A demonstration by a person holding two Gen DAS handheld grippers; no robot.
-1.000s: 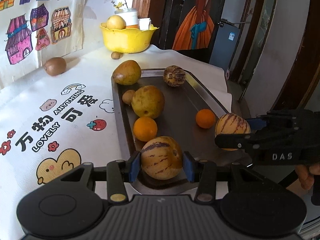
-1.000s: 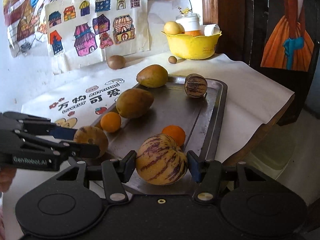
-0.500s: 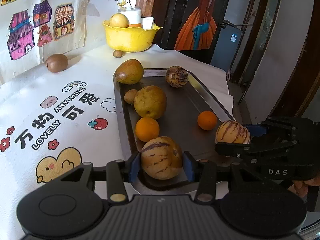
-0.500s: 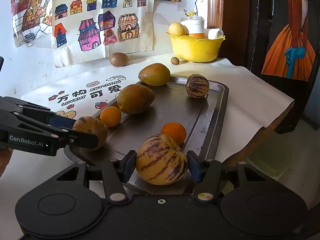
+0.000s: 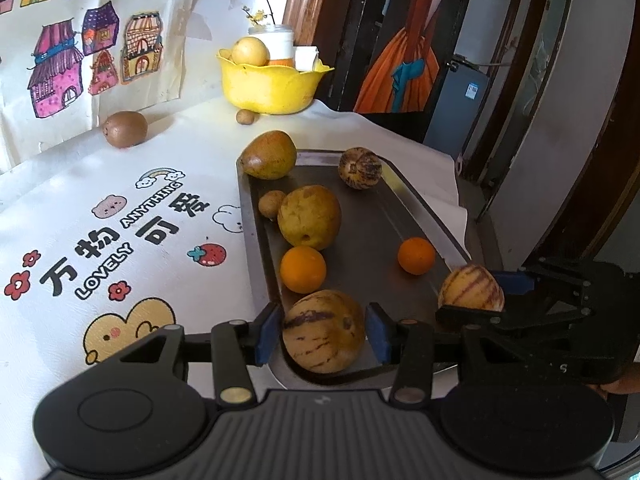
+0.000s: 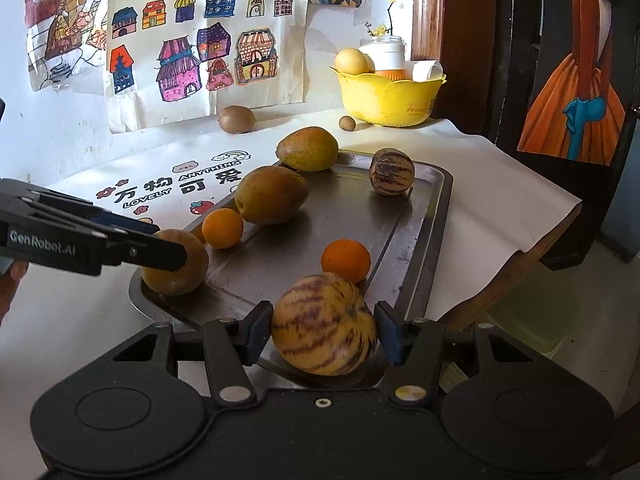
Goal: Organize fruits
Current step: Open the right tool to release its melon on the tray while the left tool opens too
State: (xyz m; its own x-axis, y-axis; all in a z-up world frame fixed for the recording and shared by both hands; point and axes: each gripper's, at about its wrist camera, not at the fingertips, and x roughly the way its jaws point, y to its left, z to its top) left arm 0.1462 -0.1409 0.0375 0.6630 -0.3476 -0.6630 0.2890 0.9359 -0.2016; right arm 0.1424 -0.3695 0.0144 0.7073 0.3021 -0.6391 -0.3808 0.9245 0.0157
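Fruit lay between both sets of fingers. The left gripper [image 5: 323,333] had just eased wider around a striped melon [image 5: 323,330] on the tray [image 5: 360,216], small gaps showing beside its pads, long axis crossing the fingers. The right gripper [image 6: 322,330], also just widening, bracketed another striped fruit [image 6: 324,323], stem end turned rightward; contact was unclear.

black plastic left gripper [image 5: 323,334] and right gripper [image 6: 323,334], blue-padded jaws, brass screws, white "genrobot.ai" lettering.
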